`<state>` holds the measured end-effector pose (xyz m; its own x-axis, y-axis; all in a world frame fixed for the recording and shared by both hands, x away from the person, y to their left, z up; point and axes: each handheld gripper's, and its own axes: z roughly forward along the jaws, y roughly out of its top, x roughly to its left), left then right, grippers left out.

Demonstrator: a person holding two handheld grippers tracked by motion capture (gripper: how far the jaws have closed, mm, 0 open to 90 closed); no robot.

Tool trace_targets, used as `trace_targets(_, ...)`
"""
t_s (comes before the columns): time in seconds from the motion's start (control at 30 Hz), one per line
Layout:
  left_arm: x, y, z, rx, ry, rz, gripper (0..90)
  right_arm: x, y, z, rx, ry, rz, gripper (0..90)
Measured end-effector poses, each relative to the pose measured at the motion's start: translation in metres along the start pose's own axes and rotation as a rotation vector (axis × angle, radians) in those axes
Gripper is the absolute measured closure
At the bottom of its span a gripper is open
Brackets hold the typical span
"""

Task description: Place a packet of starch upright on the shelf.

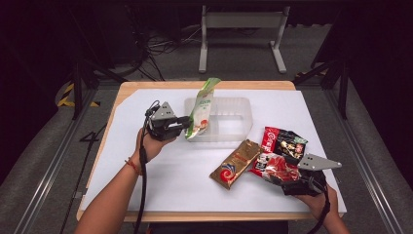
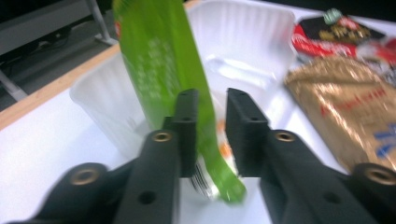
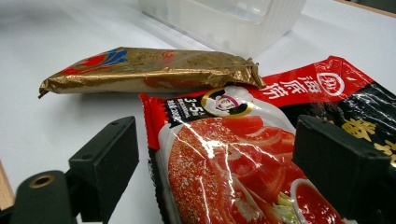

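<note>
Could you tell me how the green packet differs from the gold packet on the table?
The green packet stands nearly upright at the clear tray's edge, gripped by the left gripper; the gold packet lies flat on the white sheet, untouched. The green one is green and white; the gold one is metallic with a red swirl. Both are sealed, elongated snack-type pouches.

Green-and-white pouch [image 1: 202, 109], seemingly orange-flecked; translucent white tray [image 1: 238, 105]; gold packet [image 1: 235, 164]; red packet [image 1: 273, 167].

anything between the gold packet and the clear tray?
Nothing: bare white tabletop separates the gold packet from the clear tray, plain in the high view.
</note>
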<state>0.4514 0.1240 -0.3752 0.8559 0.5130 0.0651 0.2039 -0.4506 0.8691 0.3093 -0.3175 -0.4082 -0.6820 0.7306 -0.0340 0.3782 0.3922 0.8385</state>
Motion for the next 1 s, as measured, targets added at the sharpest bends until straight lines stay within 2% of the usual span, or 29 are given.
trace_targets(0.1,-0.006,-0.007,0.001,0.042,-0.014,0.03,85.0,0.0,0.0,0.001,0.004,0.001,-0.002,15.1)
trace_targets(0.2,-0.007,-0.01,0.004,0.062,-0.032,0.037,85.4,0.001,0.0,0.001,0.004,0.004,0.0,15.1)
trace_targets(0.27,-0.008,-0.014,0.012,0.099,-0.036,0.045,86.0,0.001,0.0,0.002,0.007,0.002,-0.006,15.1)
trace_targets(0.33,-0.007,-0.016,0.019,0.111,-0.042,0.039,86.0,0.001,0.0,0.001,0.006,0.002,-0.006,15.2)
trace_targets(0.53,-0.004,-0.012,0.031,0.13,-0.025,0.039,89.8,0.001,-0.001,0.002,0.008,0.003,-0.002,15.2)
trace_targets(0.87,0.0,-0.007,0.042,0.18,-0.005,0.052,90.0,0.002,-0.001,0.004,0.02,0.006,-0.008,15.2)
trace_targets(1.0,-0.002,-0.004,0.053,0.245,0.021,0.111,90.0,0.003,-0.001,0.005,0.024,0.008,-0.01,15.2)
